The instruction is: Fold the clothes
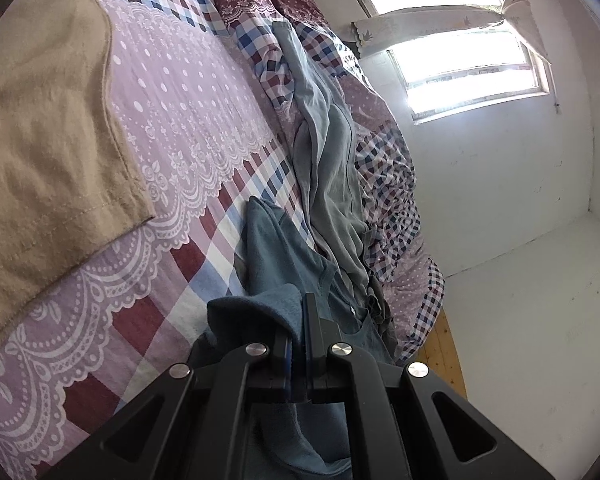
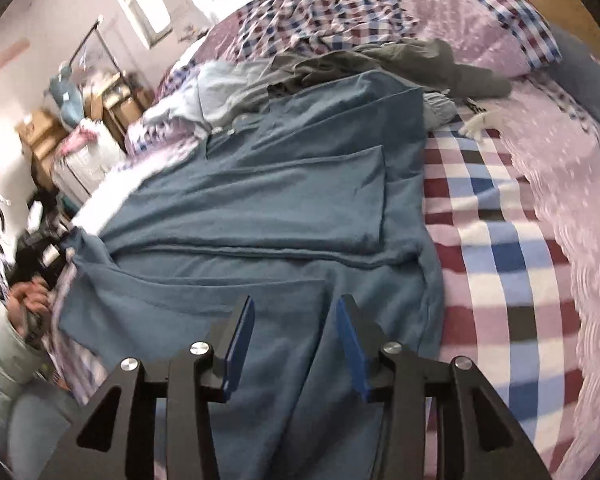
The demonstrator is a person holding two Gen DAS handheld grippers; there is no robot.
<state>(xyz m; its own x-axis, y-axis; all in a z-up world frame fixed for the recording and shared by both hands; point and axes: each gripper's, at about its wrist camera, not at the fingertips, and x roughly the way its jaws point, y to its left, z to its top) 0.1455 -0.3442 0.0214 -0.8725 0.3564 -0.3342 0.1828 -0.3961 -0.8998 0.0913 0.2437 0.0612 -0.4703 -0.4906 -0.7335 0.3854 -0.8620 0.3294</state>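
Left gripper (image 1: 298, 320) is clamped on a bunched edge of the blue garment (image 2: 284, 208), which lies spread across the bed (image 2: 500, 240) with panels already folded inward. Right gripper (image 2: 296, 336) hovers over its near hem, fingers apart. Mid-fold, I'd judge; next needs a matching pinch there. Patterned bedspread, more clothes heaped far, a bright window (image 1: 460, 68) beyond.

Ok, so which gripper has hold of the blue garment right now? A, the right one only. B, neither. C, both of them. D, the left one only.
D: the left gripper is shut with a fold of the blue garment pinched between its pads, while the right gripper hangs open above the cloth with nothing between its fingers.
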